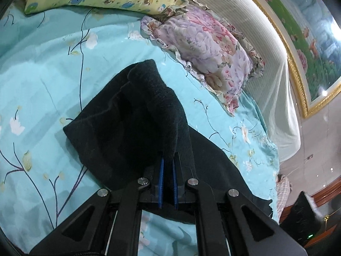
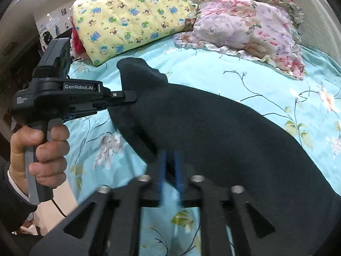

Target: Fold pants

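Observation:
The dark pants [image 1: 136,115] lie on the turquoise flowered bed sheet [image 1: 42,74]. My left gripper [image 1: 168,160] is shut on an edge of the pants and holds it lifted, so the cloth drapes down in front. In the right wrist view the pants [image 2: 223,132] stretch from the left gripper [image 2: 130,98], held in a hand at the left, across to the lower right. My right gripper [image 2: 170,155] is shut on the near edge of the pants; its blue pads [image 2: 163,166] are blurred.
A yellow cartoon-print pillow [image 2: 132,17] and a pink floral ruffled pillow [image 2: 245,25] lie at the head of the bed. A white padded headboard [image 1: 266,53] and a gold-framed picture [image 1: 309,42] are at the right. The bed's edge is at the lower right [image 1: 272,181].

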Demonstrator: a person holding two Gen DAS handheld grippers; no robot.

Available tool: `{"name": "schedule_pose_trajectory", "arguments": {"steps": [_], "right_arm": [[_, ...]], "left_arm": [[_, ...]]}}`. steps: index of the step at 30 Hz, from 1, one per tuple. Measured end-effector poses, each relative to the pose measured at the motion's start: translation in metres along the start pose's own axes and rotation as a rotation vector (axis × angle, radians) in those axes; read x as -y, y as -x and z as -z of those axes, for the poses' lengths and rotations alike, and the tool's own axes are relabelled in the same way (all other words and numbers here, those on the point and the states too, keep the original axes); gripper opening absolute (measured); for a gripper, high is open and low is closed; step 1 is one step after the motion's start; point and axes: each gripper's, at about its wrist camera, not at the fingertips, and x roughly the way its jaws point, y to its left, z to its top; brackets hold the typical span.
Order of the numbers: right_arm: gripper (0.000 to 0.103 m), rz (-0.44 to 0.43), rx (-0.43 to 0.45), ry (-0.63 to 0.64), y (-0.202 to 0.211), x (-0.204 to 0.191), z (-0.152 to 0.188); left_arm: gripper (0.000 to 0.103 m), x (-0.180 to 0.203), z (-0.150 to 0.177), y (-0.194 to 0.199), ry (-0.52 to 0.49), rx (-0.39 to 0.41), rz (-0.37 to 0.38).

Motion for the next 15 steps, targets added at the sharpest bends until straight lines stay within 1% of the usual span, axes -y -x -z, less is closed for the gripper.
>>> {"name": "schedule_pose_trajectory", "arguments": {"steps": [1, 7, 8, 9, 10, 12, 13, 15], "right_arm": [[0.043, 0.021, 0.003, 0.004, -0.002, -0.003, 0.003], [0.042, 0.116, -0.054, 0.054, -0.034, -0.005, 0.008], [0.033, 0.129, -0.050, 0.056, -0.037, -0.005, 0.009], [0.021, 0.140, -0.047, 0.058, -0.037, -0.005, 0.008], [0.006, 0.136, -0.044, 0.054, -0.034, -0.006, 0.006], [0.006, 0.126, -0.020, 0.063, -0.022, -0.014, 0.002], [0.006, 0.115, -0.003, 0.088, -0.013, -0.021, 0.000], [0.006, 0.115, 0.004, 0.129, -0.003, -0.034, 0.000]], "left_arm": [[0.005, 0.001, 0.000, 0.000, 0.001, 0.000, 0.006], [0.005, 0.004, -0.004, 0.002, 0.003, -0.003, 0.042], [0.005, 0.004, -0.004, 0.003, -0.004, 0.000, 0.041], [0.005, 0.005, -0.003, 0.005, -0.015, 0.006, 0.037], [0.005, 0.005, -0.003, 0.008, -0.022, 0.014, 0.029], [0.005, 0.003, -0.002, 0.014, -0.035, 0.027, 0.021], [0.005, -0.001, -0.001, 0.018, -0.040, 0.035, 0.015], [0.006, -0.009, 0.002, 0.020, -0.045, 0.035, 0.012]]}}
